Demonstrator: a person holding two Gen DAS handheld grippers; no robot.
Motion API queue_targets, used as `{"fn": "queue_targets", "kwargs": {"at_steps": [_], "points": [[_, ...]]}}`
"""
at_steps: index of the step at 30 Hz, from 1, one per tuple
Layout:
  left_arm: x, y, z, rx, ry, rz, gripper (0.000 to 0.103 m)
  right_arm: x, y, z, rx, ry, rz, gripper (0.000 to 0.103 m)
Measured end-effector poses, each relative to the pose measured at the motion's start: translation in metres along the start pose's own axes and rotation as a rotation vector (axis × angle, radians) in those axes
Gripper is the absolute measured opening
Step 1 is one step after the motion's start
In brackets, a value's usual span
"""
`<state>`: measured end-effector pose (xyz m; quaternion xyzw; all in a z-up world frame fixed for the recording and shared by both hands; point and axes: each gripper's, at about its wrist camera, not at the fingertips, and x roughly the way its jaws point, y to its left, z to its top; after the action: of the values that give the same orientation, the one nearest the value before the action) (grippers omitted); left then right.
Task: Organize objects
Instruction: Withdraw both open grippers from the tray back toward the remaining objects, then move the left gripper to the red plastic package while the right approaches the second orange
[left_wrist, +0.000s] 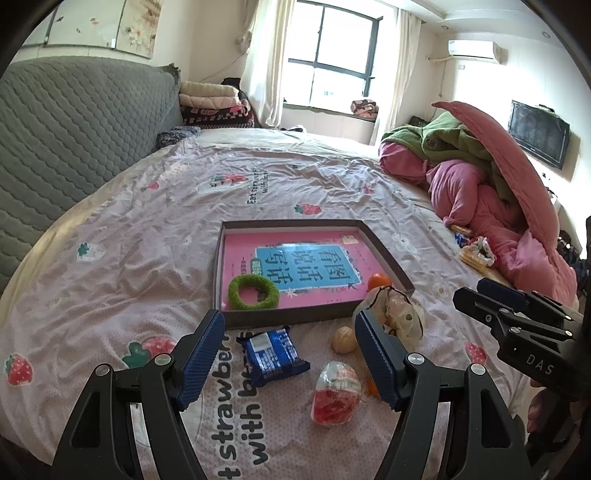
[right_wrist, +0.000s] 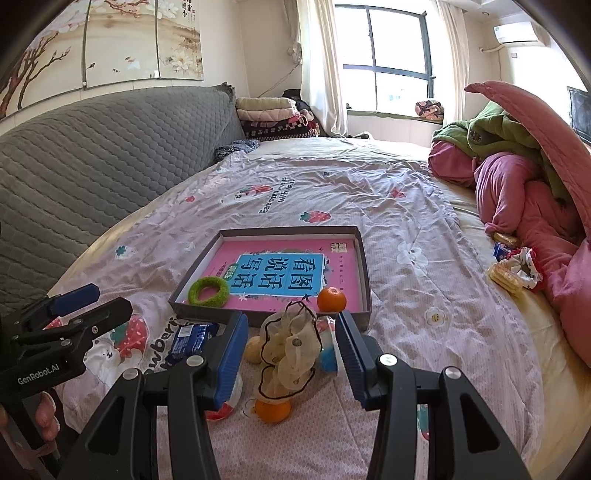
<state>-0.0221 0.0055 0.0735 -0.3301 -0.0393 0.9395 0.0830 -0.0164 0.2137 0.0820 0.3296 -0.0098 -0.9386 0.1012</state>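
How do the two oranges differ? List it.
The orange in the box sits in the near right corner of the box, on the pink book; the orange on the bedsheet lies outside. The boxed one shows fully; the cream scrunchie partly overlaps the other from behind. Both are small, round and orange.

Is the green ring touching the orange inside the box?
Apart. The right wrist view shows the green ring at one corner, the orange at the other, with pink book cover between.
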Motion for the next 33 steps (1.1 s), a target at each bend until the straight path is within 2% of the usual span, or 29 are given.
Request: {"fn": "queue_targets", "kwargs": {"at_steps": [18,22,33], "points": [[0.013,-0.010,-0.031,0.038,0.078,-0.010,0.075,0.006,-0.002,-0.032,0.003,0.047,-0.010,0.050],[0.016,-0.012,-0.038,0.045,0.096,-0.013,0.075,0.008,-0.002,-0.043,0.003,0.061,-0.002,0.058],[0.025,-0.023,-0.058,0.089,0.142,-0.013,0.075,0.011,-0.001,-0.062,-0.004,0.098,0.010,0.059]]}}
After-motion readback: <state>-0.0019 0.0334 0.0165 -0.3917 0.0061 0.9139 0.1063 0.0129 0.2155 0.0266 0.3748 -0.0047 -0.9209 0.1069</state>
